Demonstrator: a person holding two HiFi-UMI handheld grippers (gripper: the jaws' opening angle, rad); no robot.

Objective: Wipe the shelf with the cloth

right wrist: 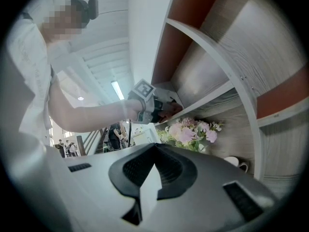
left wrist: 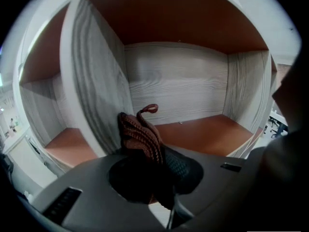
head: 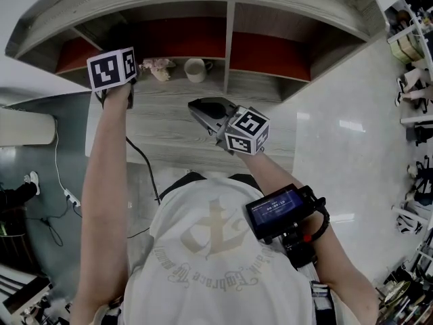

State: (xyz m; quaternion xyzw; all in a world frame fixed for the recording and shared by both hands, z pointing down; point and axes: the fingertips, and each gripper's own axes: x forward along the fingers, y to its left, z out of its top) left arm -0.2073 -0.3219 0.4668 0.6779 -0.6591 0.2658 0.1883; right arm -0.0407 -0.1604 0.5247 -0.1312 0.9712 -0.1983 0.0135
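Pink flower bunch (head: 157,68) and white ceramic mug (head: 196,70) on grey wood-grain shelf (left wrist: 178,81); left gripper (left wrist: 159,170) fingers clamp brown knitted cloth (left wrist: 142,134) before its divider; right gripper (right wrist: 155,151) fingers closed, empty.

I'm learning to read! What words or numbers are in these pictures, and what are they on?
Shirt: curved lettering round an emblem, too blurred to read.
Wrist screen: figures too small to read.
Cubes: black-and-white square markers, no words.
Nothing else bears text.
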